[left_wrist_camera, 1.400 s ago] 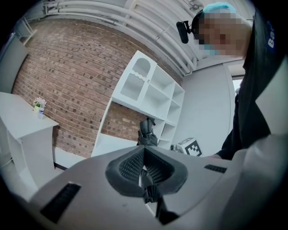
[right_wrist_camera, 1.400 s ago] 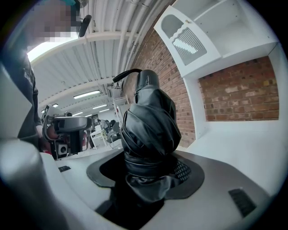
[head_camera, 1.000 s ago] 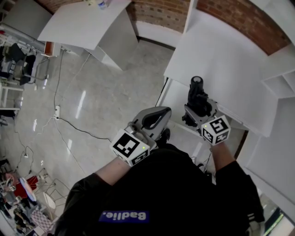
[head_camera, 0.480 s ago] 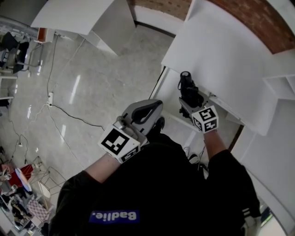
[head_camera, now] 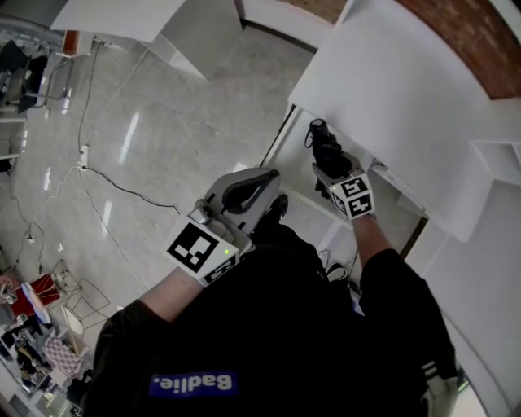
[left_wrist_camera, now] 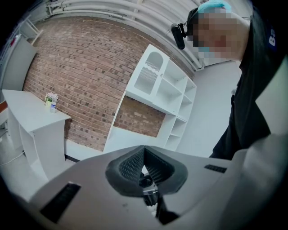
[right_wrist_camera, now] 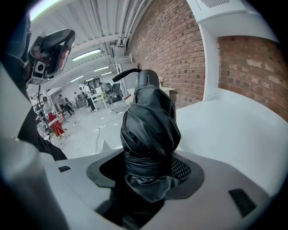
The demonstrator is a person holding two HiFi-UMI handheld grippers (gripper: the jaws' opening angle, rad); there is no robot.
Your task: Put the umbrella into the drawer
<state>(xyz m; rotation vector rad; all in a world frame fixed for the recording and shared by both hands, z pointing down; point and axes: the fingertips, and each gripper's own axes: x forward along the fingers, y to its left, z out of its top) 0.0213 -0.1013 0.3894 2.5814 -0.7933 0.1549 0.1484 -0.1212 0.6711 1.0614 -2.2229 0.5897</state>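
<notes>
The folded black umbrella (head_camera: pixel 324 149) (right_wrist_camera: pixel 150 121) stands upright between the jaws of my right gripper (head_camera: pixel 332 167) (right_wrist_camera: pixel 148 168), which is shut on its lower end; its handle points up. In the head view it is held at the near-left edge of a white tabletop (head_camera: pixel 391 89), above a white open part under that top (head_camera: pixel 305 175); I cannot tell whether this is the drawer. My left gripper (head_camera: pixel 264 181) (left_wrist_camera: pixel 144 155) hangs to the left over the floor, its ribbed pads shut together with nothing between them.
White shelving (head_camera: pixel 496 155) adjoins the tabletop on the right, against a brick wall (head_camera: pixel 456 32). Another white table (head_camera: pixel 138 16) stands at the far left. A cable and power strip (head_camera: pixel 84 155) lie on the glossy floor. The person's dark torso fills the lower head view.
Both grippers have shifted up and left in the head view. The right one has carried the umbrella closer to the tabletop's near-left edge. Neither grip has changed.
</notes>
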